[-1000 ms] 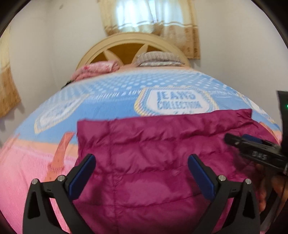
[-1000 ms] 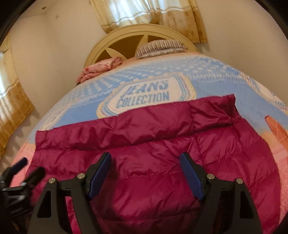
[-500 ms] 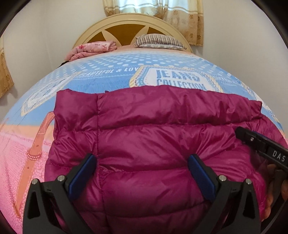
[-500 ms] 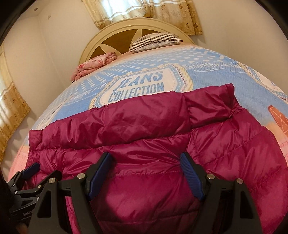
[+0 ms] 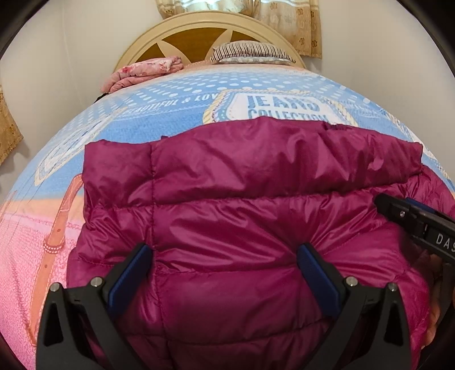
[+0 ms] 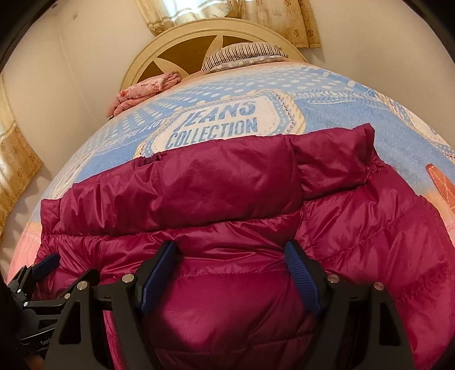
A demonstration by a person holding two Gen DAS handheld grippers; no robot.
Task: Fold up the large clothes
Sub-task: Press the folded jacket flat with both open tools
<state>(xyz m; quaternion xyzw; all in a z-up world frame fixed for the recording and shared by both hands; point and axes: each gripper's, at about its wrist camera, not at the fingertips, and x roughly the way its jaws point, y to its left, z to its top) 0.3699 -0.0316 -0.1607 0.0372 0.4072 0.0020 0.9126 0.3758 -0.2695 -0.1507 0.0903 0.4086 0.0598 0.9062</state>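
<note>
A magenta quilted puffer jacket (image 5: 241, 185) lies spread on the bed, with a folded band of it across the far side (image 6: 199, 182). My left gripper (image 5: 224, 256) is open low over the jacket's near part, and the puffy fabric bulges up between its blue pads (image 5: 129, 273). My right gripper (image 6: 230, 253) is open the same way over the jacket, further right. The right gripper's tip (image 5: 412, 216) shows at the left wrist view's right edge. The left gripper (image 6: 42, 270) shows at the lower left of the right wrist view.
The bed sheet (image 5: 170, 113) is blue and pink with "JEANS COLLECTION" print. A striped pillow (image 5: 250, 52) and a folded pink blanket (image 5: 145, 71) lie by the cream headboard (image 5: 199, 25). Walls and curtains (image 6: 17, 159) close in the bed's left side.
The left gripper has sunk and tipped down toward the jacket, which now fills more of both views. Both pairs of jaws stand as wide as before.
</note>
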